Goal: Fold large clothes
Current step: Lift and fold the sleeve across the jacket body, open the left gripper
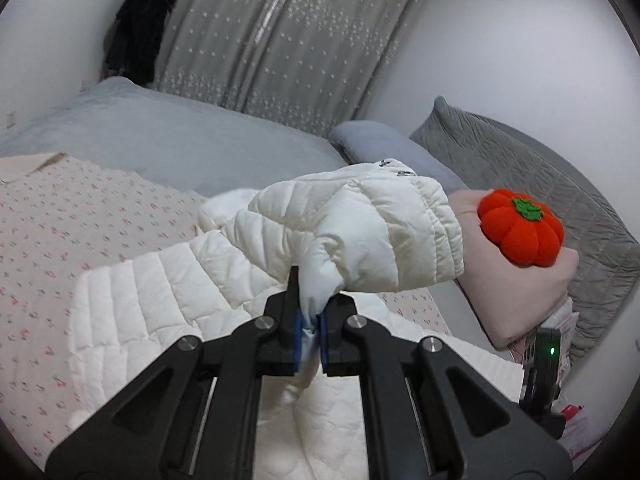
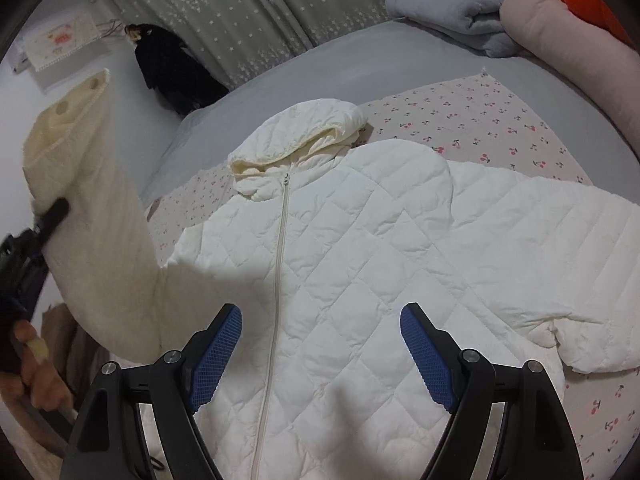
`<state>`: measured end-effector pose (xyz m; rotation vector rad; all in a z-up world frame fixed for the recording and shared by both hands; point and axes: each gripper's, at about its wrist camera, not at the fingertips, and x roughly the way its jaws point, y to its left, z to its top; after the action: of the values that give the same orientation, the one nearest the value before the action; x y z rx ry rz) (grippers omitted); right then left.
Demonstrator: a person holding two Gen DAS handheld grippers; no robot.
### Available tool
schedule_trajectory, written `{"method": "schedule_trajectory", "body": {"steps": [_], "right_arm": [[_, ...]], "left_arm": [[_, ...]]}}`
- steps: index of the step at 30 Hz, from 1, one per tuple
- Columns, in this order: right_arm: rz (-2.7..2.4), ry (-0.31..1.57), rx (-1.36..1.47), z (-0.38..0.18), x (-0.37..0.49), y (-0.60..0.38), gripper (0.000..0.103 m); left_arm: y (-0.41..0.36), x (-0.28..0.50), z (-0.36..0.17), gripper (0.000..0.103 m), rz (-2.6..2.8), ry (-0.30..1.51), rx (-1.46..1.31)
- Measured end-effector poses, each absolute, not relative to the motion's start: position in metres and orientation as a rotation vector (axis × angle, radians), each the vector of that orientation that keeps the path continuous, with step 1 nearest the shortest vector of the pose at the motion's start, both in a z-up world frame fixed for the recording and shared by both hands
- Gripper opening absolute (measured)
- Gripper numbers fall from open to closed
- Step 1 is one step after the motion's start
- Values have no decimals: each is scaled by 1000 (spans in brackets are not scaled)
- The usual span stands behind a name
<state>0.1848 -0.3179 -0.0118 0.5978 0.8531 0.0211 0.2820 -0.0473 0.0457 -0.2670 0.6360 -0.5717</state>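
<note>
A white quilted hooded jacket (image 2: 340,248) lies front up on the bed, zipper closed, hood toward the far side. My left gripper (image 1: 310,320) is shut on the jacket's left sleeve (image 1: 360,224) and holds it lifted above the jacket body. In the right wrist view that raised sleeve (image 2: 92,208) hangs at the left with the left gripper (image 2: 44,220) pinching it. My right gripper (image 2: 320,344) is open and empty, hovering over the jacket's lower front. The other sleeve (image 2: 560,248) lies spread to the right.
The jacket rests on a cherry-print sheet (image 2: 480,120) over a grey bedspread (image 1: 180,136). A pink pillow (image 1: 520,280) with an orange pumpkin cushion (image 1: 520,232), a folded grey blanket (image 2: 452,4) and a grey headboard cushion (image 1: 520,160) lie at the bed's head. Curtains (image 1: 280,40) hang behind.
</note>
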Motion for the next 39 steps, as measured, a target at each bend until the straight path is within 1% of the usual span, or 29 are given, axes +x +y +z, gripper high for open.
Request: {"method": "schedule_trajectory", "body": {"steps": [5, 6, 8, 9, 10, 11, 12, 13, 15, 18, 20, 21, 22, 23, 24, 25, 26, 27, 28, 30, 33, 36, 38, 39], "right_arm": [[-29, 833, 691, -17, 178, -348, 84], [-39, 831, 708, -18, 176, -353, 84], [-44, 835, 737, -21, 174, -360, 84], [-40, 836, 748, -22, 174, -362, 84], [-35, 837, 758, -23, 174, -364, 84], [-29, 838, 763, -24, 174, -365, 84], [-20, 838, 769, -25, 174, -365, 84], [-9, 840, 779, -26, 176, -364, 84], [13, 846, 792, -29, 177, -359, 84], [63, 866, 798, -37, 184, -347, 82], [84, 889, 792, -47, 192, -339, 77], [86, 901, 783, -52, 195, -334, 69], [87, 912, 767, -57, 199, -328, 64], [88, 927, 744, -62, 202, -324, 52], [81, 945, 711, -67, 205, -318, 39], [60, 966, 658, -72, 208, -310, 26], [41, 980, 611, -77, 210, -304, 19], [26, 995, 563, -81, 211, -298, 12], [14, 1010, 524, -86, 212, -293, 9], [-25, 1047, 457, -96, 213, -287, 8], [-39, 1066, 408, -106, 211, -281, 6], [-53, 1073, 381, -101, 211, -278, 7], [-47, 1068, 383, -90, 206, -279, 11], [-42, 1052, 393, -82, 201, -282, 21]], "left_arm": [[-96, 280, -13, 8, -658, 807, -236], [-107, 277, -25, 10, -666, 858, -199], [-123, 276, -50, 20, -670, 975, -111], [-125, 272, -58, 30, -676, 1017, -81], [-123, 270, -60, 37, -680, 1033, -65], [-119, 263, -57, 40, -681, 1025, -56], [-113, 256, -50, 49, -685, 1002, -53], [-105, 248, -46, 61, -690, 977, -56], [-83, 242, -36, 70, -689, 915, -88], [-42, 250, -23, 70, -620, 862, -120], [-15, 262, -27, 70, -534, 854, -128], [-1, 269, -34, 69, -484, 859, -121], [10, 277, -43, 60, -437, 872, -114], [21, 282, -54, 53, -396, 898, -107], [29, 287, -68, 40, -366, 931, -100], [37, 290, -82, 30, -345, 961, -99], [44, 291, -96, 25, -320, 995, -96], [50, 293, -113, 14, -282, 1030, -88], [56, 290, -124, 11, -267, 1028, -100], [62, 286, -131, 8, -270, 999, -116], [63, 284, -128, 6, -264, 1003, -112], [59, 278, -119, 8, -246, 1004, -95], [57, 276, -107, 21, -237, 1015, -117], [57, 273, -99, 42, -240, 1011, -129]]}}
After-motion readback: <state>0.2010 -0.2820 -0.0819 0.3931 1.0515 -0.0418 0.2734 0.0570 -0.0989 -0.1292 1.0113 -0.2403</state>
